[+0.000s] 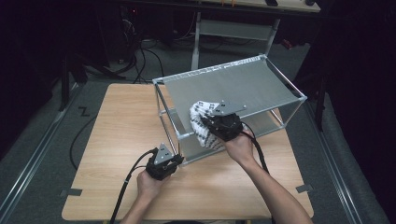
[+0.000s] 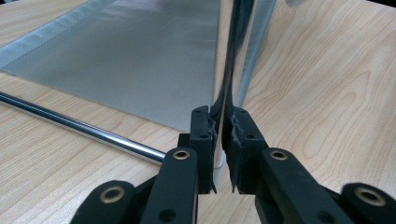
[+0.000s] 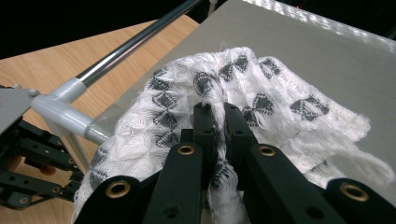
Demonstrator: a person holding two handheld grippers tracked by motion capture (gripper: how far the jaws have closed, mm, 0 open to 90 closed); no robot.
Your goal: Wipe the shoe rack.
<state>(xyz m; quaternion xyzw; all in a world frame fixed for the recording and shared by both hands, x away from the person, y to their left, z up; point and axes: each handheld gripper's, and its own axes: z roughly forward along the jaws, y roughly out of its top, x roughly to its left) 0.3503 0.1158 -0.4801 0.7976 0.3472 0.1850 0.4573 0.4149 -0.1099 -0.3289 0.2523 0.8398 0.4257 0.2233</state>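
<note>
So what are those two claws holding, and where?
Right gripper pinches the cloth at a bunched fold; left gripper clamps the rack by its corner post.

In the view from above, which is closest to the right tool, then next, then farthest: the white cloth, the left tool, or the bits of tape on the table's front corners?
1. White cloth: pinched in the right tool, at the rack's front edge.
2. Left tool: lower left, clamped on the rack's corner post.
3. Tape pieces: one front right, one front left; the left one is farthest.

1. Cloth (image 1: pixel 201 125): white knit with dark grey diamond motifs, bunched and draped over the front edge of the rack's top shelf.
2. Rack (image 1: pixel 261 79): metal-framed, grey shelves, standing on the table.
</note>
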